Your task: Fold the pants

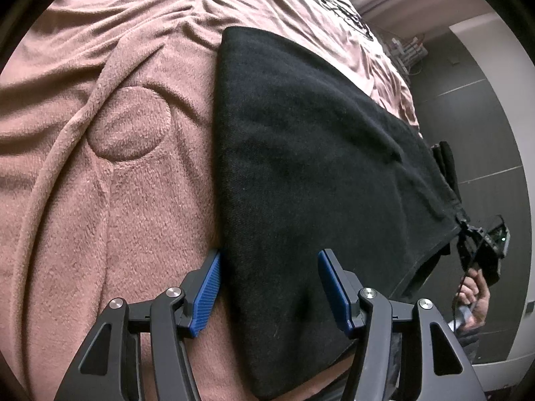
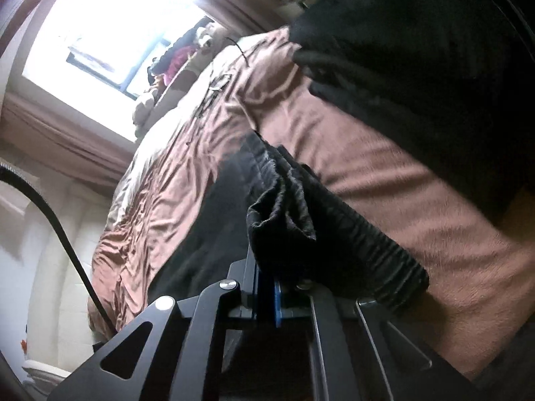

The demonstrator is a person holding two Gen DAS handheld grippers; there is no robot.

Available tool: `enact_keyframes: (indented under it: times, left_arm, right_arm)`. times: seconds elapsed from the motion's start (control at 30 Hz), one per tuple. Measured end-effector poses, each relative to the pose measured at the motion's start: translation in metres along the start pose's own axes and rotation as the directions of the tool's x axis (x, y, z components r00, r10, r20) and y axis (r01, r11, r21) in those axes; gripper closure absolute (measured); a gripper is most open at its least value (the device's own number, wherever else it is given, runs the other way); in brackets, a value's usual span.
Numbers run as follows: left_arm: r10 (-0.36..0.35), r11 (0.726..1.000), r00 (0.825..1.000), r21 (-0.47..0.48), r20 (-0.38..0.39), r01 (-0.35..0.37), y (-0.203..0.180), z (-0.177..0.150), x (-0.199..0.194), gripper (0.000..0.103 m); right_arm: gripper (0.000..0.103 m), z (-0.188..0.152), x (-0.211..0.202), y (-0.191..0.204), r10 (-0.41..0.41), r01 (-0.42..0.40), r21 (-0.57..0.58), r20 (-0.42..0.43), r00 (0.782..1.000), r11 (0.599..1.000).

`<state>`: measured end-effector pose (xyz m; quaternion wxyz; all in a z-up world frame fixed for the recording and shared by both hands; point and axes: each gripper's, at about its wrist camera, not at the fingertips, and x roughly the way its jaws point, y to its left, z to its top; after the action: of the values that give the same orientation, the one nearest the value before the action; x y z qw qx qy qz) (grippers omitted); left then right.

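Lying on one pink bed [image 1: 100, 200] is one pair of black pants [image 1: 301, 167]. The left claw [image 1: 269, 287] stands open over them; the right claw [image 2: 267, 287] pinches their ribbed edge.

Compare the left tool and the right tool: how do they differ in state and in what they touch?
The left tool stands open, its blue pads apart over the black pants; the right tool is shut on the pants' ribbed edge. The left tool looks down on cloth lying flat on the pink blanket; the right tool has bunched cloth draped over it. Both have black arms and blue pads.
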<state>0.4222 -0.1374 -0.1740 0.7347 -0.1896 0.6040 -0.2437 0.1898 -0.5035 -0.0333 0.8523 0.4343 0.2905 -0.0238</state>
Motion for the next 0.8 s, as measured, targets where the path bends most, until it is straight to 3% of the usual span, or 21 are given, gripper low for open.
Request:
enact_keyframes:
  times: [0.4,0.63,0.8]
  left_arm:
    - [-0.018,1.0,1.0,0.005,0.002,0.018,0.002,-0.002,-0.007,0.042]
    - [-0.024,1.0,1.0,0.005,0.006,0.024,0.0,0.0,-0.009,0.042]
    - [-0.005,1.0,1.0,0.007,-0.027,0.005,-0.001,-0.003,-0.003,0.042]
  right_arm:
    - [0.101,-0.018,-0.036,0.017,0.006,-0.006,-0.001,0.049,0.999,1.0]
    - [0.102,-0.039,-0.058,-0.002,-0.033,0.031,0.029,0.066,0.997,0.999]
    - [0.102,-0.043,-0.049,-0.03,-0.069,0.065,0.085,0.041,0.997,0.994]
